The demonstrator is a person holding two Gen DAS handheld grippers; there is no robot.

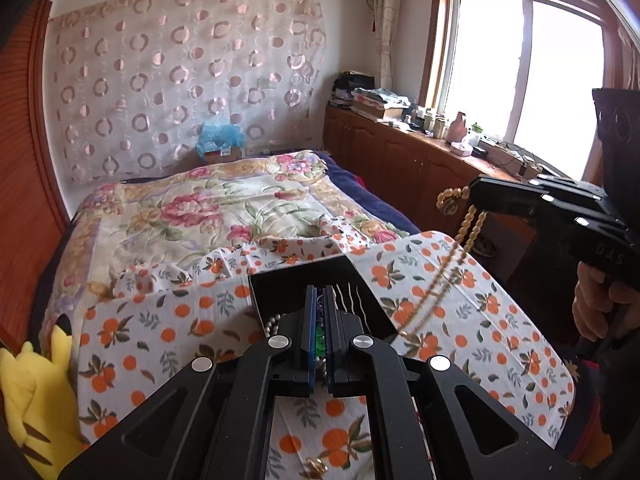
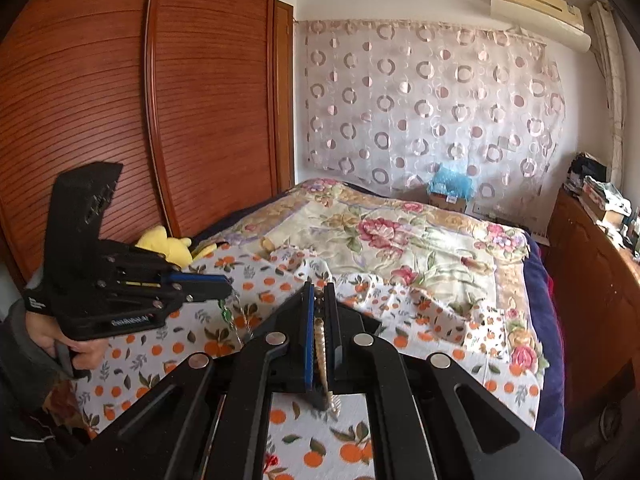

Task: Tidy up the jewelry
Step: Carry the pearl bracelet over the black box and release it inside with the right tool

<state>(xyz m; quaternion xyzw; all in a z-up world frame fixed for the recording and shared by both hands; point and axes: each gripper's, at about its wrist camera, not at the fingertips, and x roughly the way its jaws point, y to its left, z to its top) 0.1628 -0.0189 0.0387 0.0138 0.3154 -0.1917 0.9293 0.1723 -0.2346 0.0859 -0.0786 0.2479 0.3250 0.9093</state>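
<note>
Orange-print cloth [image 1: 460, 312] covers the bed's near end. Left tongs [image 1: 319, 308] are pinched nearly closed on a green-beaded piece [image 1: 320, 336], mostly hidden between the pads, above a black box [image 1: 304, 276]. Right tongs [image 2: 319, 300], raised beside it, clamp a gold bead necklace [image 1: 436, 280] trailing onto the cloth.
</note>
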